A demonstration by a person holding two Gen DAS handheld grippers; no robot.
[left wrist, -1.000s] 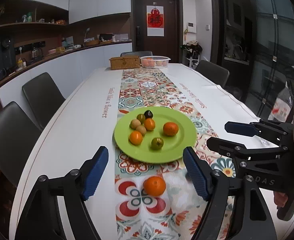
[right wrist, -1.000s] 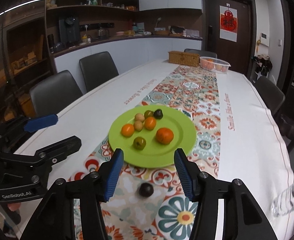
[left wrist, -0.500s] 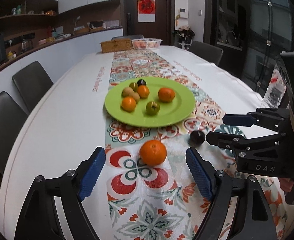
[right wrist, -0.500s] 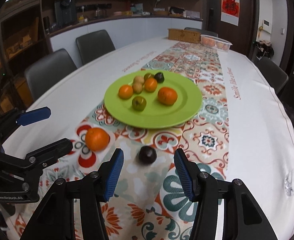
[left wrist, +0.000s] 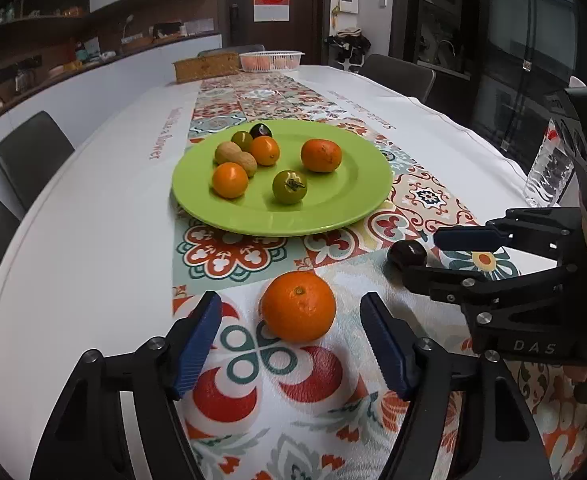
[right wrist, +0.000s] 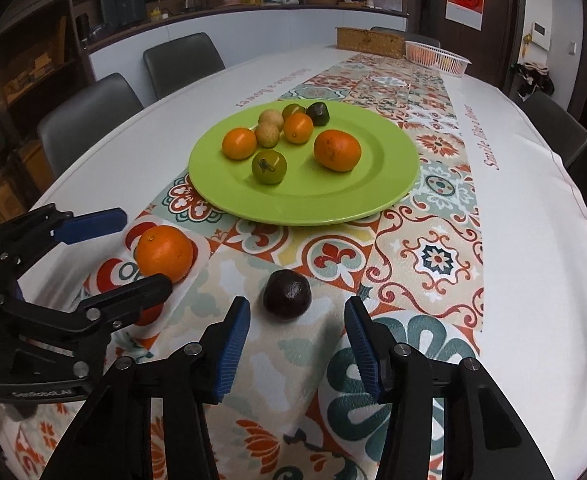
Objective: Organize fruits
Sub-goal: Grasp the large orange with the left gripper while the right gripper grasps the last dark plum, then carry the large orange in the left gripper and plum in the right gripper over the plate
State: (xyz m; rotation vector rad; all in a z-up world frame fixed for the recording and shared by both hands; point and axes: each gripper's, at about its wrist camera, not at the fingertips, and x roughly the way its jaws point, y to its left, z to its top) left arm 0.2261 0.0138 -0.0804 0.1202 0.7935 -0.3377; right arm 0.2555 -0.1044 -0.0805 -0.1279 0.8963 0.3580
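Note:
A green plate holds several small fruits; it also shows in the right wrist view. An orange lies on the patterned runner in front of the plate, between the open fingers of my left gripper. A dark round fruit lies on the runner just ahead of my open right gripper. In the left wrist view the dark fruit sits between the right gripper's fingers. In the right wrist view the orange sits between the left gripper's fingers. Neither fruit is gripped.
A wicker box and a white basket stand at the table's far end. A plastic water bottle stands at the right edge. Dark chairs line both sides of the table.
Both grippers have come down and forward toward the table. The orange now lies between the left fingers and the dark fruit just ahead of the right fingers. Both stay open.

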